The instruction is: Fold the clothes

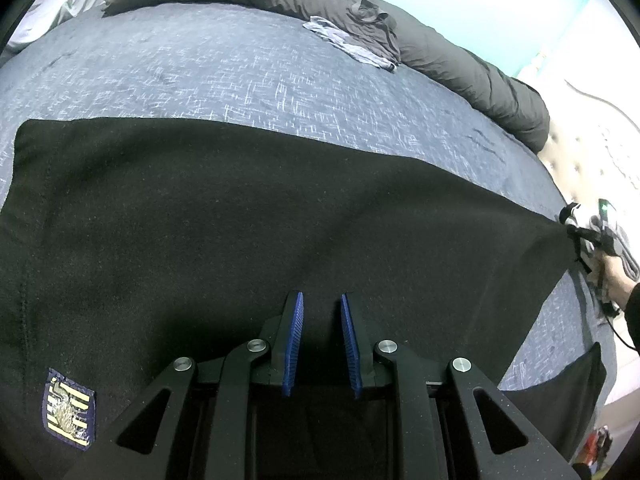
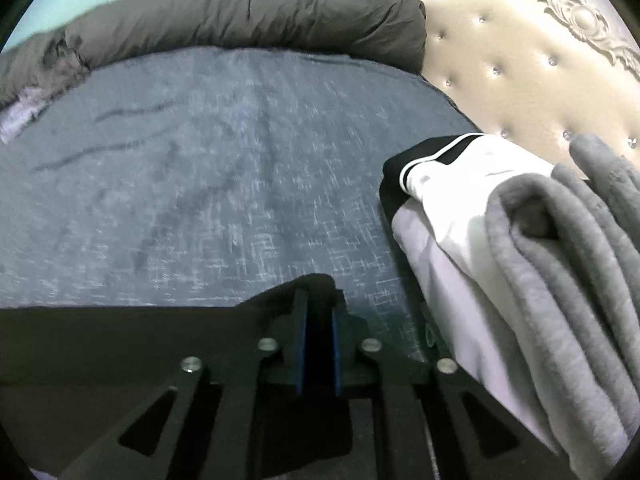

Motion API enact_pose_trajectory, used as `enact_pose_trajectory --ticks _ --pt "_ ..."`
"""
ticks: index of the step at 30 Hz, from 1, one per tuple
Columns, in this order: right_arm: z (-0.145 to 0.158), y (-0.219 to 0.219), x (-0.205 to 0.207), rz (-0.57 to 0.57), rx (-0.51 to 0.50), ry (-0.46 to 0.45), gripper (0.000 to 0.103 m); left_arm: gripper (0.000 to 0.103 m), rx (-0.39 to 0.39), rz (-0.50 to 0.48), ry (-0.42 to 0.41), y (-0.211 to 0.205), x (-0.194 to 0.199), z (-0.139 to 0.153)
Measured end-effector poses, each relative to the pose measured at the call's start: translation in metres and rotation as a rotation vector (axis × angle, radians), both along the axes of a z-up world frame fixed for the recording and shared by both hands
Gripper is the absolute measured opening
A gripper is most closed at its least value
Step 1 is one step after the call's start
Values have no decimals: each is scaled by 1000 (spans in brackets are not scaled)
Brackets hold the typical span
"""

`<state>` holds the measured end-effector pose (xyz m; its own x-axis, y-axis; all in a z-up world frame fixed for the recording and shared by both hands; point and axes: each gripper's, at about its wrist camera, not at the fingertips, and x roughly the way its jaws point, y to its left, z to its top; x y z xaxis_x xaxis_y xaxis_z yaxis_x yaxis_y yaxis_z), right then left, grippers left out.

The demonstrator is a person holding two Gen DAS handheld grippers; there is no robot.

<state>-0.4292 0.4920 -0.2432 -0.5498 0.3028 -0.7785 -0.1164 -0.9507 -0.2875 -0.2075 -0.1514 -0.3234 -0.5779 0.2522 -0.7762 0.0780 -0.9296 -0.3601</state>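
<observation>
- Across the bed [image 1: 240, 80], on its blue-grey cross-hatched cover, a black garment [image 1: 240, 208] lies spread flat and fills the near half of the left wrist view
- On the garment's near left corner sits a sewn label [image 1: 69, 408], dark blue with pale yellow bars and marks; no writing on it can be read
- Left hand-held gripper [image 1: 322, 300] sits low over the black cloth with its blue ribbed pads a narrow gap apart; whether cloth is pinched between them I cannot tell
- Right hand-held gripper [image 2: 320, 304] has its blue pads close together, clamped on a corner of the black garment; the cloth rises to a peak at the jaws
- From the left wrist view that same corner is drawn out taut to the far right, where the right hand-held gripper and the person's hand [image 1: 612, 276] appear, with a dark sleeve behind
- Just to the right of the right hand-held gripper lies a stack of folded clothes: a white piece with black trim [image 2: 460, 176] below, a grey fleece piece [image 2: 568, 248] on top
- Along the far edge of the bed lies a rolled dark grey duvet [image 1: 440, 40], with a small pile of grey clothes [image 1: 360, 36] against it
- Beside the stack stands a cream tufted headboard [image 2: 520, 72] with carved trim; the right wrist view is blurred
</observation>
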Motion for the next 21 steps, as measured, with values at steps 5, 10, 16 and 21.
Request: enact_pose_trajectory --ticks 5,10,16,21 --pt "2 -5 -5 -24 68 29 30 21 -2 0 -5 1 -1 -1" --pt "20 -17 22 19 -131 126 32 21 -4 0 -5 2 0 0" --pt "5 -97 64 225 -409 60 32 21 -2 -1 4 3 4 4" --pt "-9 -176 98 358 -534 -6 32 21 2 -14 -7 7 8 5"
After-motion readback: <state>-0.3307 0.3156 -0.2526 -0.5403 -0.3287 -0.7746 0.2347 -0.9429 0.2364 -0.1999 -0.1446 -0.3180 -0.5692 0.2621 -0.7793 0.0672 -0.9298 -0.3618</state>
